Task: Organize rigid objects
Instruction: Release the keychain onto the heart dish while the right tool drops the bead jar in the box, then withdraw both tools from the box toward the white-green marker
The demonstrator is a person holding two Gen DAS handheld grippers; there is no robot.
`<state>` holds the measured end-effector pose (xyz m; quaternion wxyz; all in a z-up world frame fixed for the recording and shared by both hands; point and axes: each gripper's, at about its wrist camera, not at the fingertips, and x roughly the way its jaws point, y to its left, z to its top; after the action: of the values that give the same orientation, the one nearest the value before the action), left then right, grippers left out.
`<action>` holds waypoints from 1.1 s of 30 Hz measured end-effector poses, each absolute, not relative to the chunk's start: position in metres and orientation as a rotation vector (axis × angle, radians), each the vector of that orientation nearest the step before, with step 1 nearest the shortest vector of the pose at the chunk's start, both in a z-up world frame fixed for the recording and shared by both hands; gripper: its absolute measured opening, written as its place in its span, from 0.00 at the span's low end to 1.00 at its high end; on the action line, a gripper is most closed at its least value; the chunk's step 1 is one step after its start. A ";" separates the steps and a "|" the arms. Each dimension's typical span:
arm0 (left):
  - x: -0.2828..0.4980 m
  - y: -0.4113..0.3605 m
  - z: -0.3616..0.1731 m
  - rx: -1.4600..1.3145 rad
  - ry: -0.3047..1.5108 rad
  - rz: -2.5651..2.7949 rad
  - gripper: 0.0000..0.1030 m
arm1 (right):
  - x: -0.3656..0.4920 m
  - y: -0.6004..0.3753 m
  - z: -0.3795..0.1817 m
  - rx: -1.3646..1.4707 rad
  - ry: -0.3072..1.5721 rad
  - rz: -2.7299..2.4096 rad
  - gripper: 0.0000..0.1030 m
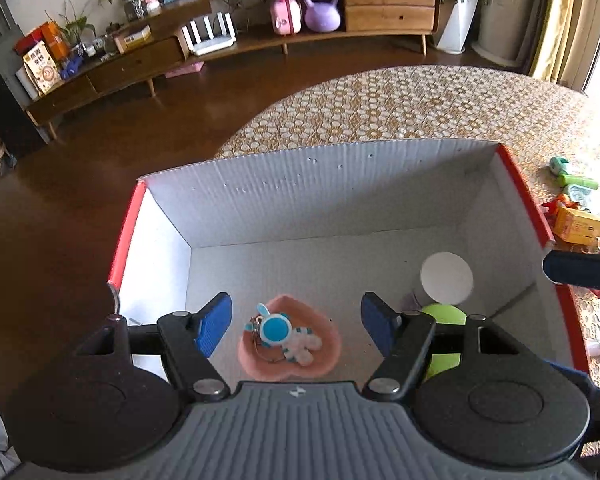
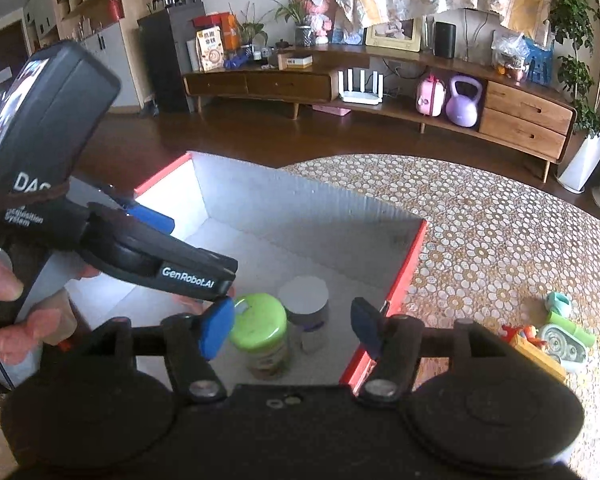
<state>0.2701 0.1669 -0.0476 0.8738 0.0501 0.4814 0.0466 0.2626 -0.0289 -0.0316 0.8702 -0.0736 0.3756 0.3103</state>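
Cardboard box (image 1: pixel 340 200) on the patterned surface (image 1: pixel 380 100) holds, left to right, a pink heart dish (image 1: pixel 324 360), green-lidded jar (image 2: pixel 260 320) and white-lidded jar (image 2: pixel 304 292), beneath the left claw (image 1: pixel 296 324) and right claw (image 2: pixel 290 330), both parted, gripping nothing

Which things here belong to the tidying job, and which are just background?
Job:
cardboard box
pink heart dish with astronaut keychain
green-lidded jar
white-lidded jar
toys on the table

Background:
purple kettlebell
router
TV cabinet
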 end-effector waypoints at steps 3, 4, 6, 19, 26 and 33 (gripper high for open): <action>0.258 0.161 -0.040 0.117 0.979 0.098 0.69 | 0.254 -0.036 -0.027 -0.141 0.776 0.651 0.68; 0.254 0.160 -0.037 0.119 0.969 0.099 0.69 | 0.253 -0.039 -0.026 -0.136 0.772 0.652 0.71; 0.247 0.157 -0.032 0.122 0.953 0.097 0.69 | 0.247 -0.045 -0.023 -0.122 0.766 0.656 0.75; 0.197 0.134 -0.007 0.104 0.865 0.032 0.73 | 0.205 -0.095 -0.002 -0.031 0.706 0.713 0.96; 0.172 0.113 -0.001 0.088 0.811 -0.013 0.78 | 0.182 -0.132 0.006 -0.005 0.647 0.706 0.99; 0.155 0.092 -0.001 0.046 0.791 -0.066 0.81 | 0.167 -0.169 -0.003 0.019 0.630 0.661 1.00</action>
<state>0.1554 0.0918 -0.0012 0.9220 0.0223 0.3851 -0.0319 0.1670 -0.1686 -0.0028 0.8975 0.0090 0.3042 0.3193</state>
